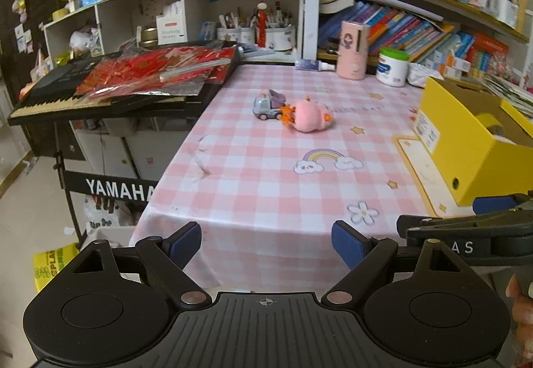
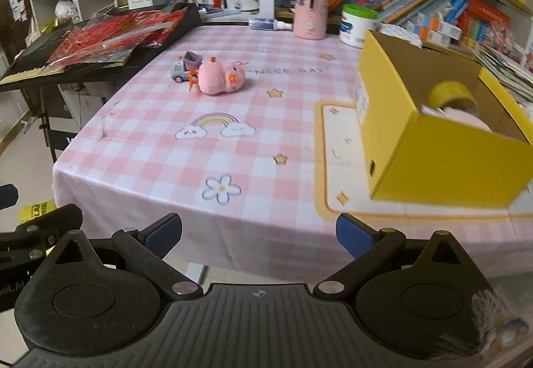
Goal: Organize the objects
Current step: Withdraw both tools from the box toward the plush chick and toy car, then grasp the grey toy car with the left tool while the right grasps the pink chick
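The table (image 2: 266, 168), under a pink checked cloth printed with rainbows and stars, fills both views. On its right side stands an open yellow cardboard box (image 2: 443, 155), already holding a roll of yellow tape (image 2: 451, 95) and something pale and soft. Well apart from it, toward the far left of the cloth, a pink plush toy (image 2: 221, 78) lies on its side, touching a small grey toy truck (image 2: 183, 68) with a purple bed. Both tools hang off the near edge of the table: the left gripper (image 1: 266, 244) has its jaws spread wide with nothing between them, and the right gripper (image 2: 260, 234) is likewise wide and empty. Judging from this layout, the two toys are what remains to go into the box. The main risk is that they sit pressed together, so jaws closing on the plush could nudge the truck, which looks free to roll toward the table edge or the keyboard (image 1: 66, 91) alongside. The plush is also soft and rounded, so a shallow pinch might slip during the carry across to the box.
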A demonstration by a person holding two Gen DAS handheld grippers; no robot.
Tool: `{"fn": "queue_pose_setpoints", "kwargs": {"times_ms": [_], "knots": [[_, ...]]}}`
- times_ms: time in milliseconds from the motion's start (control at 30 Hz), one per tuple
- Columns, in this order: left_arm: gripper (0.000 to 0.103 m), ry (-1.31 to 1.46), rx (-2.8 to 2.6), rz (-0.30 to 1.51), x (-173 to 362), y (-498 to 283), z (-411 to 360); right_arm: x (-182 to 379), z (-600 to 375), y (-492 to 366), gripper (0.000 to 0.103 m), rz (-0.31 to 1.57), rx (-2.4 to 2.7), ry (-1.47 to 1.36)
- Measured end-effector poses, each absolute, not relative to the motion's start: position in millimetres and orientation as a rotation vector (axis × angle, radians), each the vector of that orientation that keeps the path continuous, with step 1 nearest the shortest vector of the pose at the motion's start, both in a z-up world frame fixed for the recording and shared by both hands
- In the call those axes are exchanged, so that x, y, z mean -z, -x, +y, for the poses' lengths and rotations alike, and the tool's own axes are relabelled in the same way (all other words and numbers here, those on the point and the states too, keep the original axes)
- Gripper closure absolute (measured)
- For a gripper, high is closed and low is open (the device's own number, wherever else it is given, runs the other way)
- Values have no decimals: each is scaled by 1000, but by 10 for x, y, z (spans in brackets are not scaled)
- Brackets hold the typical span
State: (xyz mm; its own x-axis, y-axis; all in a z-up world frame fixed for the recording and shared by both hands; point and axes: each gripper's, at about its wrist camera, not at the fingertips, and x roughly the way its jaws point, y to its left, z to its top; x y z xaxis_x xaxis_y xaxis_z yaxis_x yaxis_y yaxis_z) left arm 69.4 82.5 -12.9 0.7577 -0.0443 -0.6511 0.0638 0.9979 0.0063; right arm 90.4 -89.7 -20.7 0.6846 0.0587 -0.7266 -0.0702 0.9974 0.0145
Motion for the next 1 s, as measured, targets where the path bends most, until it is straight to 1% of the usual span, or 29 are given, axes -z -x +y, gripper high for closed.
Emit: {"fn": "queue_pose_setpoints", "kwargs": {"times_ms": [500, 633, 767, 1000], "knots": [[16, 5, -22, 712, 126, -1464, 718, 193, -951, -1892, 3, 815, -155, 49], [16, 4, -54, 723, 127, -1610, 710, 181, -944, -2126, 3, 810, -180, 46], [16, 7, -82, 745, 159, -1734, 727, 185, -903, -2349, 6, 815, -225, 32], [16, 11, -121, 762, 187, -1916, 745, 198, -744, -2730, 6, 805, -286, 47]]}}
